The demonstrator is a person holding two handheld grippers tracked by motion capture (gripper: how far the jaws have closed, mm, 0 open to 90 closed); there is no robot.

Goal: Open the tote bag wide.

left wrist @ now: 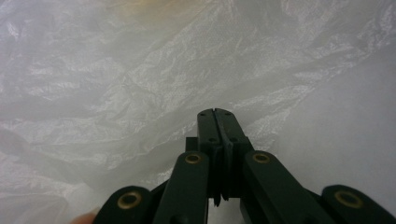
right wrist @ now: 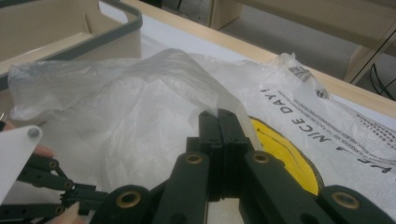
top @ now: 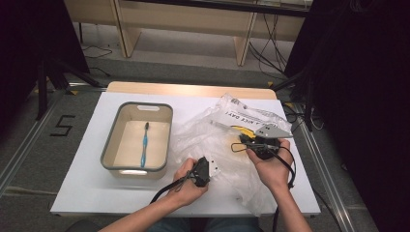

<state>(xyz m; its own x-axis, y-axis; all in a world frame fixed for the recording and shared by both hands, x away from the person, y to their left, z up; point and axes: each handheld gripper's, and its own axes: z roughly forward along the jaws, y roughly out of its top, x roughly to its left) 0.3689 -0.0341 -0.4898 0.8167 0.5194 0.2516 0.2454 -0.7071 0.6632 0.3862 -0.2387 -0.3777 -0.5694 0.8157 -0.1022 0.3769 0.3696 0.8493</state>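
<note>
— What have your two grippers got hold of?

— My right gripper [right wrist: 218,113] has its jaws pressed together on a fold of the clear plastic bag [right wrist: 140,93]. The film rises from between my fingertips [right wrist: 209,122] in a raised ridge that runs off to their left, and it is taut where I pinch it.

— And the left one?

— My left gripper [left wrist: 214,112] is closed tight too, the jaws meeting with no gap. Crumpled plastic lies all around the tips and under them, but I cannot tell whether any film is caught between them.

— Where does the rest of the bag sit?

— It spreads over the white table [top: 87,188] beneath both grippers. Its yellow smiley print [right wrist: 285,158] is just right of my right fingertips, with the printed lettering beyond that.

— Anything else nearby?

— The grey-rimmed tub [top: 137,140] stands beyond my left gripper's outer side, well apart from the right one, with a blue toothbrush [top: 144,145] lying inside it.
</note>
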